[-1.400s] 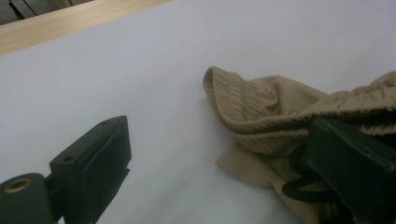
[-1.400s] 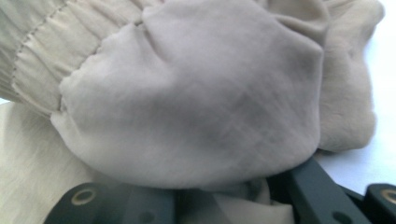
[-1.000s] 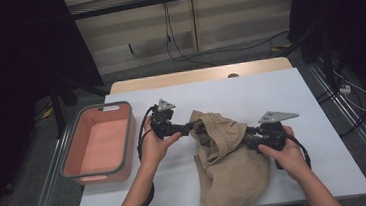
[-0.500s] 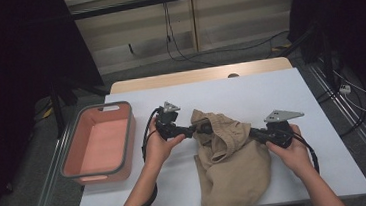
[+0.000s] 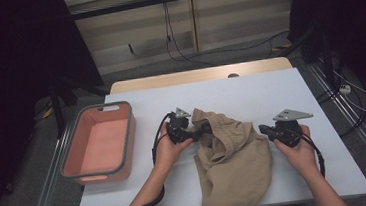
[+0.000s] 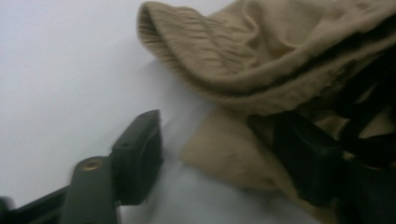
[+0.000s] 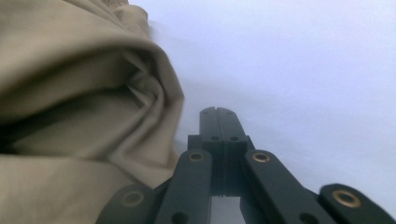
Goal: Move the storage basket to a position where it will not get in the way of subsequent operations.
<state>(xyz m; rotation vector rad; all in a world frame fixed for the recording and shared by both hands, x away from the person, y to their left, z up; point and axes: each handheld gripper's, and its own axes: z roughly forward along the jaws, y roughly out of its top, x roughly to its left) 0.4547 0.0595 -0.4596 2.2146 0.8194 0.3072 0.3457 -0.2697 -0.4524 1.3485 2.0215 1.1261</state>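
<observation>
Crumpled tan cotton garment lying on white desk — left tool closing around its edge for grip, fabric between jaws; right tool clenched empty beside it.

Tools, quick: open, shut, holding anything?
Left tool: jaws apart and just been closing, a fold of the cloth between them, not yet pinched.
Right tool: shut, empty, beside the cloth.

A white-topped table stands on grey floor before pale wall panels, dark at both sides.
</observation>
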